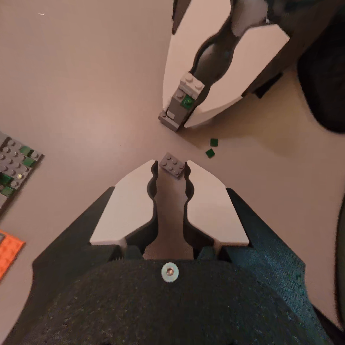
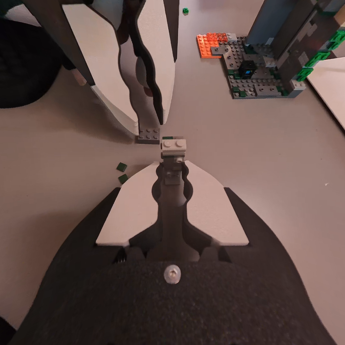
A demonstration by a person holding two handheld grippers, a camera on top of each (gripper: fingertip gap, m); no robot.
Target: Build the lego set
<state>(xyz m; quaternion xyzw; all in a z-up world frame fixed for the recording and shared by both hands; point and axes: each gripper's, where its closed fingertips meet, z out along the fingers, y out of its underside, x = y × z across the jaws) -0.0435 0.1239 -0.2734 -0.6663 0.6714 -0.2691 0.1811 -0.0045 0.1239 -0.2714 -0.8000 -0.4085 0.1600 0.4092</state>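
A dark grey 2x3 brick (image 1: pixel 171 165) lies flat on the pale table, also in the right wrist view (image 2: pixel 149 137). My left gripper (image 1: pixel 170 163) straddles it with the jaws narrowly apart. The right fingertip touches a corner and a small gap shows on the left side. It also shows in the right wrist view (image 2: pixel 150 127). My right gripper (image 2: pixel 172 162) is shut on a small grey assembly (image 2: pixel 173 147), a dark grey column with a light grey 1x2 brick on top. From the left wrist view, the assembly (image 1: pixel 180 104) carries a green stud and its end touches the table.
Two loose dark green tiles (image 1: pixel 211 147) (image 2: pixel 122 172) lie by the right gripper. The main build (image 2: pixel 261 82), with grey baseplate, orange plate (image 2: pixel 207 46) and a tall tower, stands at the far right. A white sheet (image 2: pixel 332 84) lies beyond it. A black mass (image 2: pixel 22 65) sits at left. The grippers' ends are close to 5 centimeters from one another. The left tips stand about 15 centimeters off the main build (image 2: pixel 261 82).
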